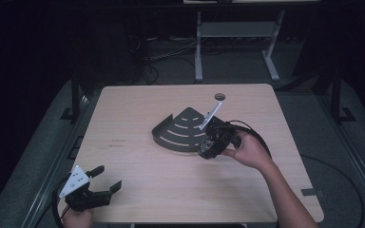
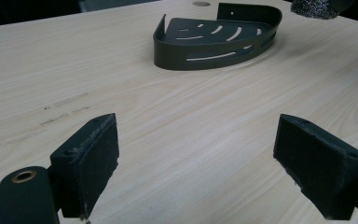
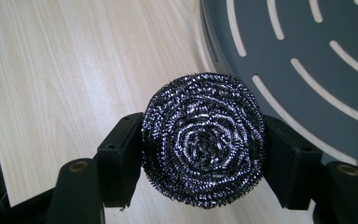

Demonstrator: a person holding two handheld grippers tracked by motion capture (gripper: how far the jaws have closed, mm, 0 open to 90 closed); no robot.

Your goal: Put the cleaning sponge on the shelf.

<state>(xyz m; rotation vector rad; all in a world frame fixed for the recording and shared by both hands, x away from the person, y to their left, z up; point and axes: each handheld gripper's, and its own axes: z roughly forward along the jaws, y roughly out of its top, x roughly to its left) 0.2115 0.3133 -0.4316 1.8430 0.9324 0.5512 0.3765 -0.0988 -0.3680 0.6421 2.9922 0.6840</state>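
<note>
Corner caddy point(image 1: 183, 130), dark metal with slotted base, sits mid-counter point(image 1: 138, 190) toward the far edge, nothing in it. Right gripper point(image 3: 203, 154) clamped on steel wool scourer point(image 3: 203, 138), held at the caddy's near-right rim. Left gripper point(image 2: 196, 163) spread wide, nothing between jaws, at near-left corner. Scourer cropped in left gripper view point(image 2: 318, 8).

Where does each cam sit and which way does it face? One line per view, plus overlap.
High view: above the person's side, looking forward and down on the table; both forearms, left gripper and right gripper show.
Left gripper view: rides the left gripper, low over the table, facing the tray; jaws wide apart.
Right gripper view: looks down along jaws clamping a scourer at the tray's edge.
Shared: all three show the tray.
</note>
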